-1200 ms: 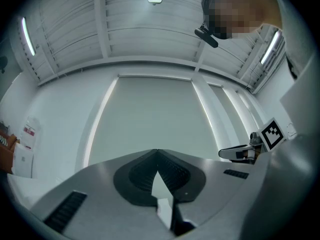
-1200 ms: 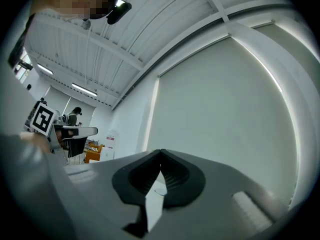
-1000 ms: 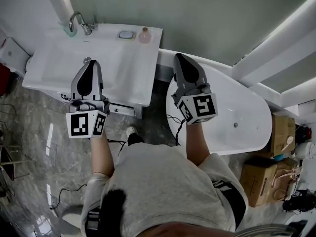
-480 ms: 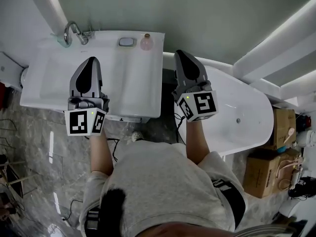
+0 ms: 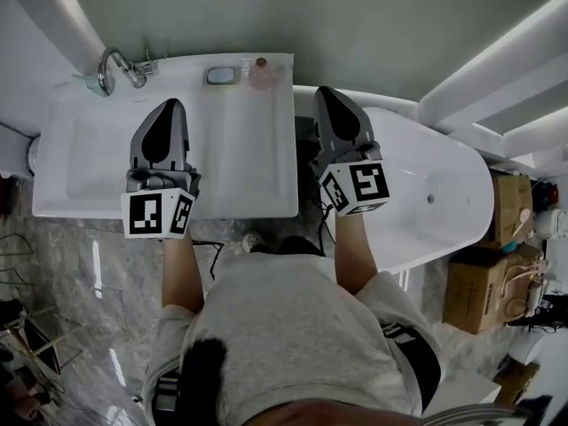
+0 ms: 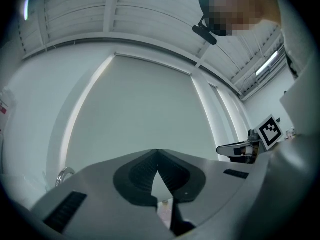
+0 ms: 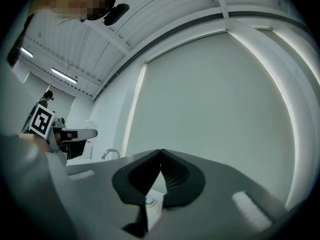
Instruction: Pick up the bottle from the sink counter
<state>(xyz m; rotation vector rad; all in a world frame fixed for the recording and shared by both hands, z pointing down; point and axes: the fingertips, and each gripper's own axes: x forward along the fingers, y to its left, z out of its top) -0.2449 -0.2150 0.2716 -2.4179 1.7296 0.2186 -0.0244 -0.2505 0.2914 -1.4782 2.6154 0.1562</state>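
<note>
A small pink round bottle [image 5: 260, 74] stands at the back right corner of the white sink counter [image 5: 257, 167], next to a soap dish [image 5: 221, 75]. My left gripper [image 5: 170, 103] hovers over the counter, left of and nearer than the bottle, with its jaws shut and nothing between them [image 6: 158, 150]. Over the gap between counter and bathtub, my right gripper [image 5: 321, 90] is just right of the bottle; its jaws are closed and empty too [image 7: 160, 151]. Neither gripper touches the bottle.
A chrome faucet [image 5: 108, 64] rises at the counter's back left above the basin [image 5: 89, 158]. A white bathtub [image 5: 435, 211] lies to the right. Cardboard boxes [image 5: 479, 287] sit at far right. A grey wall runs behind the counter.
The person has stepped up to the sink, so the counter now lies squarely under the left gripper. Both grippers came nearer the back wall and the bottle, still closed.
</note>
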